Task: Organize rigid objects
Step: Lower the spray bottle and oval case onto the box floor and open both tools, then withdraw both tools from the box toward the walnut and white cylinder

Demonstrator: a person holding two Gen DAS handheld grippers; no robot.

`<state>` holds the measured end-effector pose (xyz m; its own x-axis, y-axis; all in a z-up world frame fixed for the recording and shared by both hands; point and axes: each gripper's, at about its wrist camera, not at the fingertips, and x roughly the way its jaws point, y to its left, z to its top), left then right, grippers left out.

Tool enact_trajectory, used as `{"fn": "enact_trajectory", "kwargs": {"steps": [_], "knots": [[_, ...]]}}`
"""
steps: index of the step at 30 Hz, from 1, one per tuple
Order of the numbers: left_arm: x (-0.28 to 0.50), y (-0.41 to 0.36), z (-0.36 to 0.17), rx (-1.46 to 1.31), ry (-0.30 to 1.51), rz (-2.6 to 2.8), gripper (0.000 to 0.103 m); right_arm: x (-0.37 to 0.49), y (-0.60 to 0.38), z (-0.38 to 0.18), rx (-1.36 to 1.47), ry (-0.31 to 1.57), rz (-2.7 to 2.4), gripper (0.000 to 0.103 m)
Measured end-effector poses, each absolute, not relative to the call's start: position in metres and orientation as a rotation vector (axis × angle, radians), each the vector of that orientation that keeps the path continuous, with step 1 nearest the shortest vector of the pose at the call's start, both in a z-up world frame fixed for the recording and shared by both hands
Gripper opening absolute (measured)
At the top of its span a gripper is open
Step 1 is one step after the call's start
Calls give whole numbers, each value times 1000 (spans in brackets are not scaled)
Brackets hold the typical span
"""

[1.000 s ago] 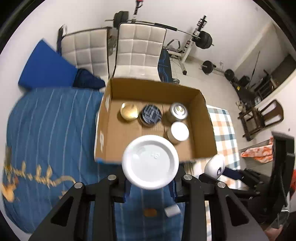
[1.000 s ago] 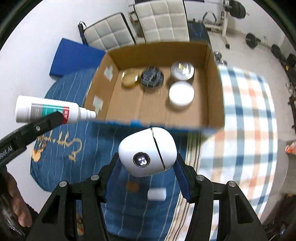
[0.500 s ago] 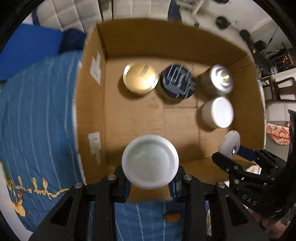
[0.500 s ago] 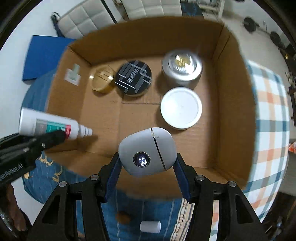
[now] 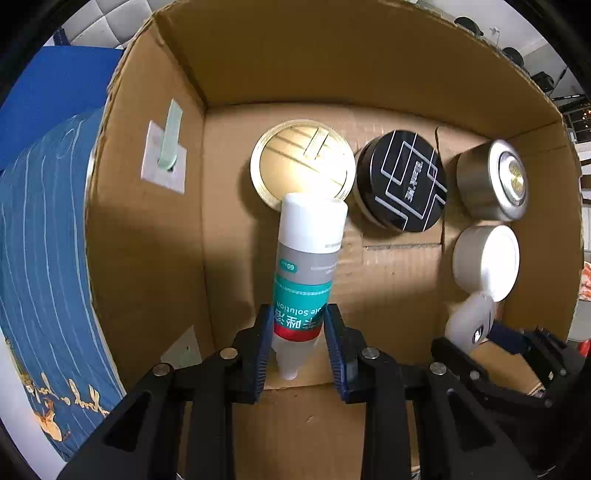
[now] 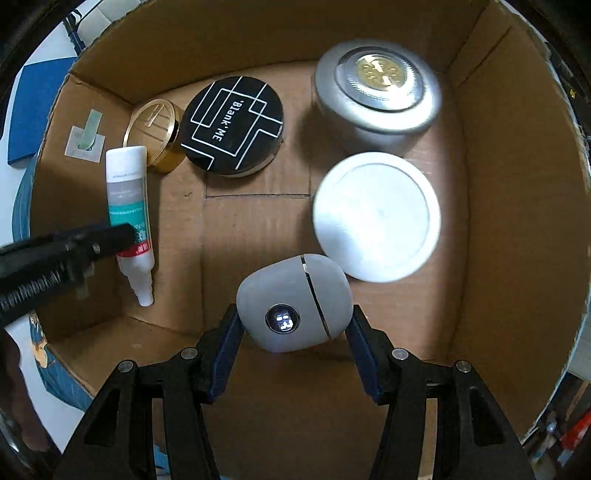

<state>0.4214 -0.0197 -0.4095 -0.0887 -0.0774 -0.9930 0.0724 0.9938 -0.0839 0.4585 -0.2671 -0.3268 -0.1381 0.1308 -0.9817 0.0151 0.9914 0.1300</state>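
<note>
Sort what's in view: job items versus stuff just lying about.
Job:
solution bottle in left tongs
white egg-shaped case in right tongs
cardboard box
gold compact
black Blank ME tin
silver jar
white-lidded jar

Lying about:
blue striped bedspread

A: Background? Left side?
B: Blue striped bedspread (image 5: 40,236), gold embroidery on it. Blue cushion (image 5: 55,96) behind.
A: Furniture?
B: White quilted chair (image 5: 99,18) top left, white wall (image 5: 480,14) top right.
</note>
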Motion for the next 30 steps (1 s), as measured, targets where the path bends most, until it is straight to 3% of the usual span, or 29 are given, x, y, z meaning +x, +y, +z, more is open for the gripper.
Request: {"fn": "enact_trajectory", "kwargs": {"steps": [11,14,22,30], "knots": [[387,-15,-398,-13,1597,-82,27,464,-249,-336,94,1743,92,60],[385,-12,-374,3,1553,-51,33,463,-247,-328,83,1727,90,71],[355,-14,-334,32,1478,-39,43,452,-247,-290,58,1663,64,81],[331,-10,-299,-16,1393,-17,71,434,-252,-239,43,1555,40,101]]}}
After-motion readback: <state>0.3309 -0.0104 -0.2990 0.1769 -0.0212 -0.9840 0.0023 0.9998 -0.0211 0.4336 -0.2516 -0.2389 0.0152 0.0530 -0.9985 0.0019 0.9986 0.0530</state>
